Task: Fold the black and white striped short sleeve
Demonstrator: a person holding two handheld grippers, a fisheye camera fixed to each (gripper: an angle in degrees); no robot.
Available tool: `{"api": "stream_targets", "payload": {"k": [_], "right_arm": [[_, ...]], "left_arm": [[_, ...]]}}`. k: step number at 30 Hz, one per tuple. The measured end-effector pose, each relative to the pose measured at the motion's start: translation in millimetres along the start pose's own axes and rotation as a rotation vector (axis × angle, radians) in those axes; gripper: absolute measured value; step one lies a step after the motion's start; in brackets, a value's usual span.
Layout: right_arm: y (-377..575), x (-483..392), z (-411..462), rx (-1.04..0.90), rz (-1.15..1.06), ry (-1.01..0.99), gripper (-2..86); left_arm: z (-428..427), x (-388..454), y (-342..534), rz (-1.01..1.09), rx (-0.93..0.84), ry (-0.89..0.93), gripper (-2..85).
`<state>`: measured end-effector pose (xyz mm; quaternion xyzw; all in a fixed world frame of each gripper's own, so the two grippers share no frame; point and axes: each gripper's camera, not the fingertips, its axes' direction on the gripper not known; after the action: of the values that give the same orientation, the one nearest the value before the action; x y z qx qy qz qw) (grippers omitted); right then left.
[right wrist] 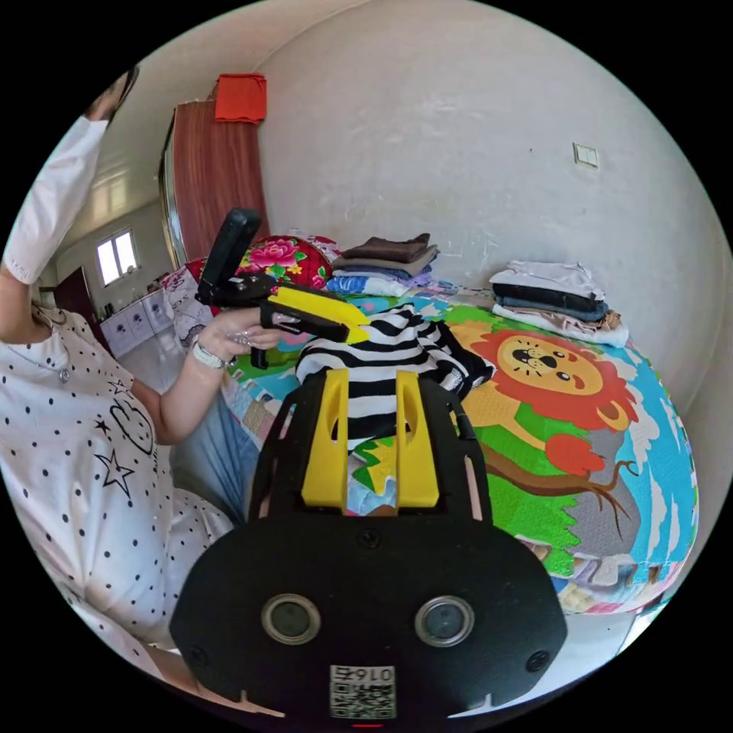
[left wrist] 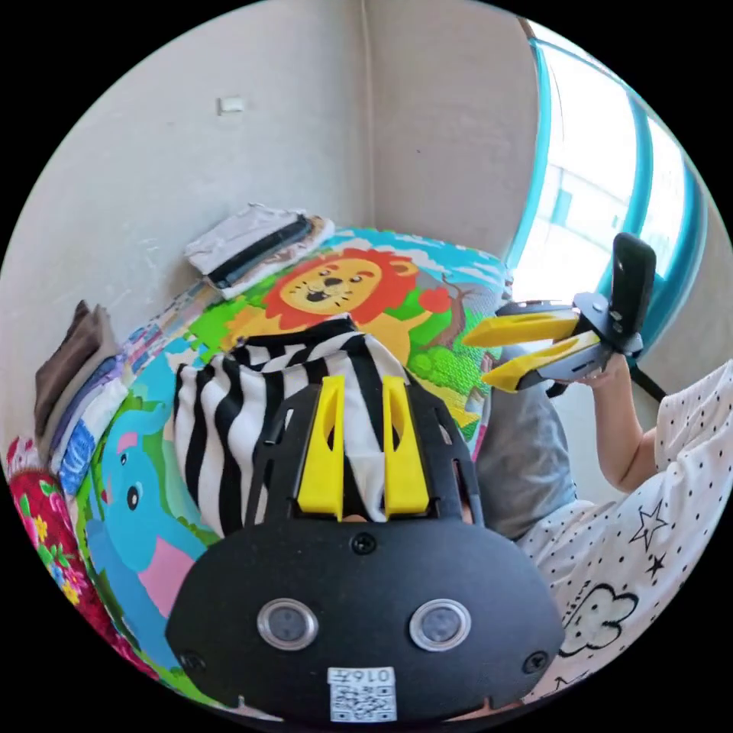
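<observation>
Plain plastered walls, a bright window off to one side, and a bed covered with a cartoon animal mat (right wrist: 611, 458) whose big orange lion (left wrist: 340, 286) makes a handy reference point. The striped shirt (left wrist: 229, 427) is bunched in a heap on the mat just beside the lion, on the person's side of it, nowhere near flat. In the left gripper view the left gripper (left wrist: 363, 435) hangs right over the heap with its yellow jaws a little apart; stripes show through the gap, but I honestly can't tell whether any cloth is actually between them. The right gripper (right wrist: 370, 439) sits above the mat's near edge, short of the shirt, jaws apart with nothing in them. Folding looks like it hasn't really started, so I'd guess the job right now is spreading it out: take an edge like a shoulder or hem with each tool rather than a wad from the middle, lift, then lay it flat across the lion before making any creases. The shirt itself has bold black and white bands, looks soft and floppy, and lies crumpled with a darker edge showing toward the lion. Folded stacks (right wrist: 553, 298) sit by the wall behind the lion.
</observation>
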<state>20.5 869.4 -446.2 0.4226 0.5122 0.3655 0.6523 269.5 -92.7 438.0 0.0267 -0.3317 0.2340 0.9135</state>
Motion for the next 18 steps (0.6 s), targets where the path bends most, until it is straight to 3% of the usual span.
{"api": "stream_targets", "payload": {"k": [6,7,11,16,18], "right_arm": [[48,-32,-24,0.053,0.016,0.138,9.0],[53,-34,-25,0.052,0.02,0.138,9.0],[83,-47,-29,0.015,0.061,0.161,8.9],[106,-57,-29,0.011,0.095,0.179,8.4],[112,-61,-27,0.023,0.11,0.168,8.1]], "left_arm": [[70,18,-54,-0.015,-0.278,-0.089,5.9],[73,20,-53,-0.023,-0.256,-0.091,5.5],[47,15,-35,-0.06,-0.113,-0.081,0.2],[-49,-31,34,-0.266,0.311,0.155,-0.9],[-86,-47,64,-0.342,0.436,0.17,-0.9]]}}
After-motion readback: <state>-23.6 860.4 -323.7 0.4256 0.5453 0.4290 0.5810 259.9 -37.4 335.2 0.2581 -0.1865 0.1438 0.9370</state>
